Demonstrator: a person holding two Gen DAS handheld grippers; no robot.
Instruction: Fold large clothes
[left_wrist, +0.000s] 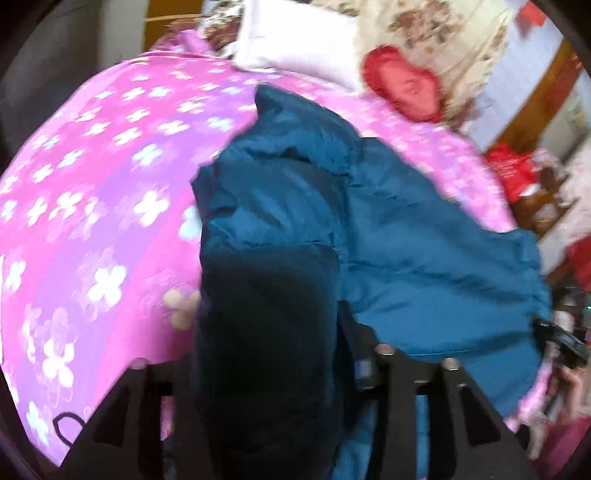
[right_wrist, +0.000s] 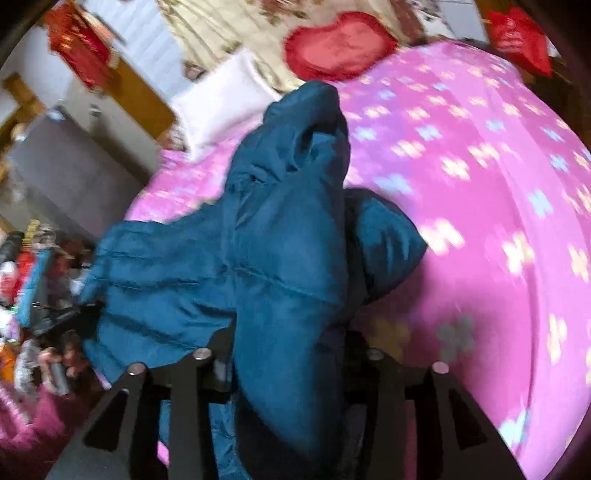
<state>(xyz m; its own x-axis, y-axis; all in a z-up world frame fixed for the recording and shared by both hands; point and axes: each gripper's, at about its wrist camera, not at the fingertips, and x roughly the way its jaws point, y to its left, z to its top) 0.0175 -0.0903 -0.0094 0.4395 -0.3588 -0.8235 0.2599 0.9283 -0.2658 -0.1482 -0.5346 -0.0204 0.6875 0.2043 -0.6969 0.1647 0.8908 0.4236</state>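
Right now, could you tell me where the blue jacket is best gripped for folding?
Grip the jacket at its outer edges, one gripper on each side, coming from the near side of the bed. It is puffy and bunched, so thin hems pinch more securely than thick padding.

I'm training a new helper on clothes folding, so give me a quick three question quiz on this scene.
1. True or false: the teal padded jacket lies on a plain white sheet.
2. Which cushion sits near the head of the bed? A) red heart-shaped B) green square C) black round
3. What fills the gap of the right tool?

Key: 1 false, it lies on the pink flowered bedspread. 2 A, the red heart cushion. 3 A bunched fold of the jacket.
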